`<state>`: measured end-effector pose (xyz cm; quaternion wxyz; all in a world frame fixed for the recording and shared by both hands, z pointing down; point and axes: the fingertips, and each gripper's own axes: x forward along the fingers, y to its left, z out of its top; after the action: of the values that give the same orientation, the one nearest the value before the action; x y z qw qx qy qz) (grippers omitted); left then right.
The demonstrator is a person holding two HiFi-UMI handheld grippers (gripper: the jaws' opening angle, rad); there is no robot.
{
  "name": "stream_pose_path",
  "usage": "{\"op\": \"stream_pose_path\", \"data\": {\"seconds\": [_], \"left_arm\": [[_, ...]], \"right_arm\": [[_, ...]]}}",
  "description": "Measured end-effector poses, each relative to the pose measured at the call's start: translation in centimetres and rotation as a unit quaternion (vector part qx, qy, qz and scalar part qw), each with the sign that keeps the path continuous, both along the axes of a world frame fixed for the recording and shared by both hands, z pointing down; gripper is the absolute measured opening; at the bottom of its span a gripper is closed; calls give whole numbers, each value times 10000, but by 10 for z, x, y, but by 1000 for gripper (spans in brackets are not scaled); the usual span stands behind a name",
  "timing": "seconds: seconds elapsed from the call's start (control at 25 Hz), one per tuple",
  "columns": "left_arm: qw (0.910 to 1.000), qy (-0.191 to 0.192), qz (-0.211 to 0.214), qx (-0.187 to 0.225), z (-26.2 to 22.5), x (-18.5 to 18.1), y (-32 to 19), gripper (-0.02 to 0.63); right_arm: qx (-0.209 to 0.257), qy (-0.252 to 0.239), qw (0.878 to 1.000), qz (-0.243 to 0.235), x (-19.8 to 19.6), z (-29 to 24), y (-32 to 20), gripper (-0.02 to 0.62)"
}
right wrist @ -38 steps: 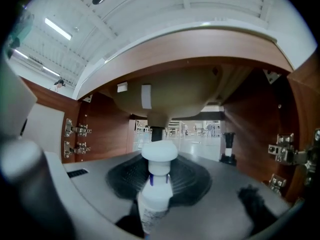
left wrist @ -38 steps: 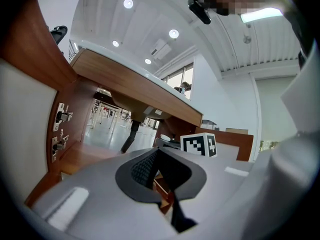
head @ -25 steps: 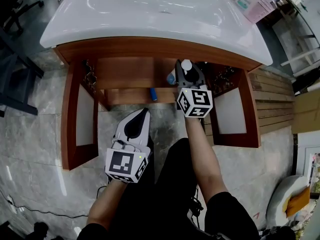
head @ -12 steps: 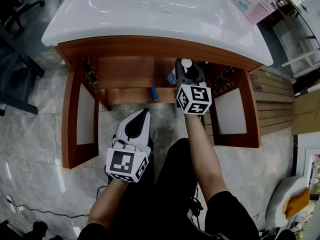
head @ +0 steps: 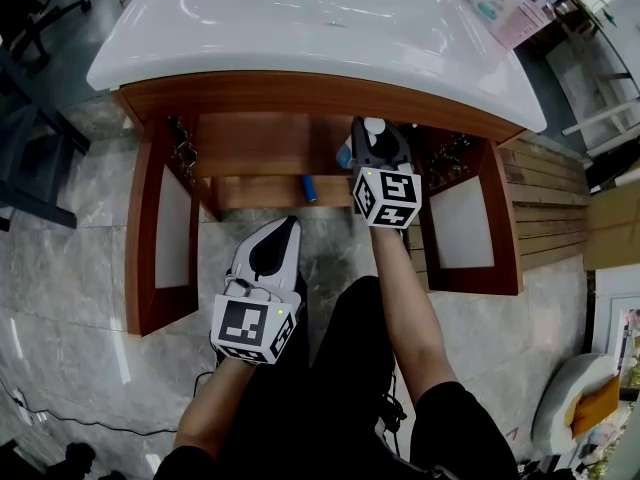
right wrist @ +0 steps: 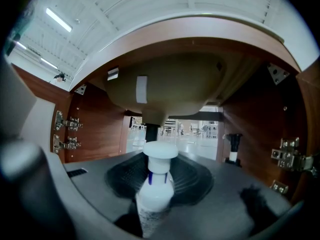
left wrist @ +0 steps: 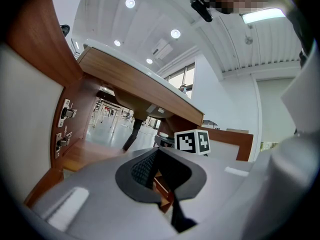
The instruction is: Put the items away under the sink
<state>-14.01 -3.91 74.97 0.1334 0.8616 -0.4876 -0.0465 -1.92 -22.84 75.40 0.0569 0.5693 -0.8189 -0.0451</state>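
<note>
Doors [head: 160,238] of the wooden cabinet [head: 300,98] under the white sink [head: 300,28] stand swung out in the head view, which leaves the opening free to reach into. The right gripper [head: 377,136] reaches level into the right half of that opening with a white bottle [head: 372,125] upright between its fingers, probably so that it can be stood up rather than dropped. A blue item [head: 308,189] lies near the front edge of the cabinet floor [head: 250,193], to the bottle's left. The left gripper [head: 290,224] hangs outside the cabinet over the marble floor [head: 80,228], seemingly parked out of the way. The left gripper view shows what the head view cannot: its fingers [left wrist: 100,199] are pressed together with nothing between them. Past them the drain pipe [left wrist: 131,136] drops from the basin's underside. The right gripper view settles the grip. The bottle, with its white cap [right wrist: 160,151], stands in the hollow between the fingers, which have just been opening. They now sit spread around it, with a dark gap at its lower left, so I judge it let go. This view also shows the hinges [right wrist: 67,124] on the cabinet's inner wall. No view shows whether the bottle's base rests on the cabinet floor.
</note>
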Motion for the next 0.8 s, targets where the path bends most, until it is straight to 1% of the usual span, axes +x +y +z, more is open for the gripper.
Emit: {"op": "stream_pose_path", "data": {"seconds": [0.24, 0.4, 0.8], "left_arm": [[10000, 9, -3, -3, -2, -1, 1, 5], [10000, 8, -7, -4, -2, -2, 2, 5], [10000, -10, -10, -13, -2, 0, 5, 5]], "right_arm": [[-8, 8, 10000, -23, -1, 0, 0, 140], [-12, -14, 10000, -31, 0, 1, 1, 164], [55, -65, 10000, -19, 7, -2, 9, 172]]}}
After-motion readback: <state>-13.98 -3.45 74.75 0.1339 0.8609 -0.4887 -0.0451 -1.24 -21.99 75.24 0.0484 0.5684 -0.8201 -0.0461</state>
